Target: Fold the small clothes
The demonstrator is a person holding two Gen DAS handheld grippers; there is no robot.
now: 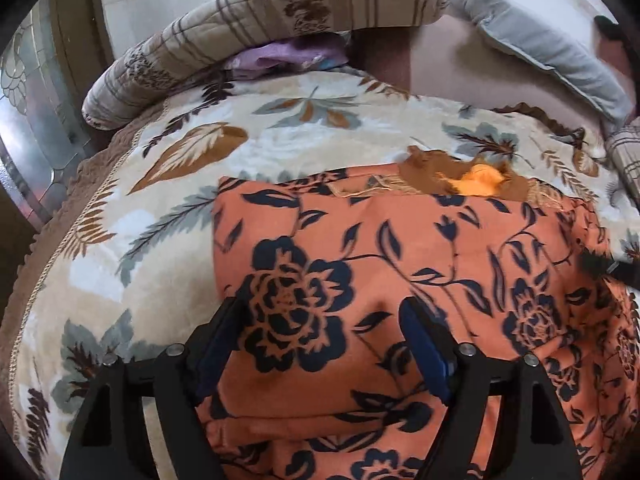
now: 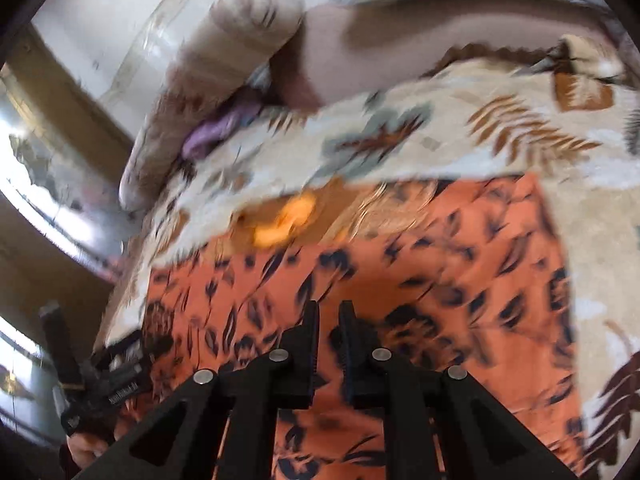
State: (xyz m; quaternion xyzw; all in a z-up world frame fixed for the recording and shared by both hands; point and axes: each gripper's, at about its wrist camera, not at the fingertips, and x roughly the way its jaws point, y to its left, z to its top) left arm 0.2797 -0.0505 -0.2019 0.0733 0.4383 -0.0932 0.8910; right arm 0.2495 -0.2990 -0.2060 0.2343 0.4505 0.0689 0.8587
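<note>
An orange garment [image 1: 360,264] with dark flowers lies spread on the leaf-patterned blanket [image 1: 132,216] covering the bed, a brown and yellow patch at its far edge. The left gripper [image 1: 320,312] stands wide above the cloth, nothing pinched between its fingers. The right gripper [image 2: 329,312] is nearly closed over the same garment, only a narrow gap showing, holding nothing. A rolled quilt [image 1: 240,28] lies behind.

Both fisheye cameras ride behind their own fingers, tilted steeply down and close over the orange flowered garment [image 1: 360,264] on the leaf-print blanket [image 1: 152,208]. The left wrist view is sharp; the right wrist view [image 2: 400,280] is blurred. Both share the garment, the blanket's far edge and the rolled quilt [image 1: 248,16].
</note>
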